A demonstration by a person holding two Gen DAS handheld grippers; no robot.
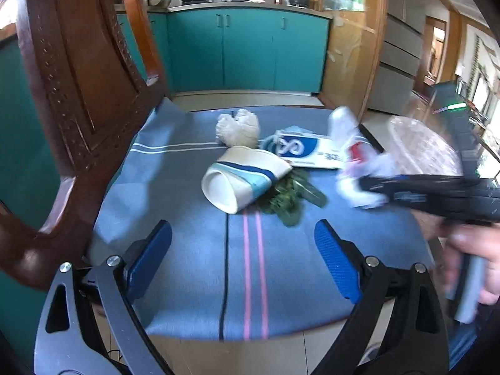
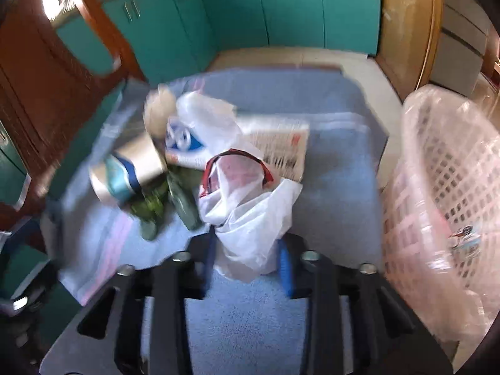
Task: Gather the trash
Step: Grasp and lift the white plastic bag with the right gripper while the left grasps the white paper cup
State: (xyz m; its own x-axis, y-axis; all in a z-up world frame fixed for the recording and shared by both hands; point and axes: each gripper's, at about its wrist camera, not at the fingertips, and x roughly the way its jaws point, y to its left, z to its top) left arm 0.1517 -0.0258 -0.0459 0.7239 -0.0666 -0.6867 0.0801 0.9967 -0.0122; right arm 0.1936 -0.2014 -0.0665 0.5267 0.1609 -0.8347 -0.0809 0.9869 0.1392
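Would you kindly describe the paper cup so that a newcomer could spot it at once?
Start at the blue striped cloth covering the table. In the pile of trash at its middle, the paper cup lies on its side against green leaves. It alone is cream with blue bands and an open round mouth.

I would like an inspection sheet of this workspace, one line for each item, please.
Surface: blue striped cloth covering the table.
Job's things: white plastic bag; paper cup on its side; crumpled tissue; printed carton; green leaves beside the cup.
Clutter: nothing seen.
Grippers: right gripper shut on the plastic bag; left gripper open, holding nothing.
Cables: thin dark cord lying along the cloth.
Surroundings: pink mesh basket with clear liner at the table's right; wooden chair; teal cabinets.
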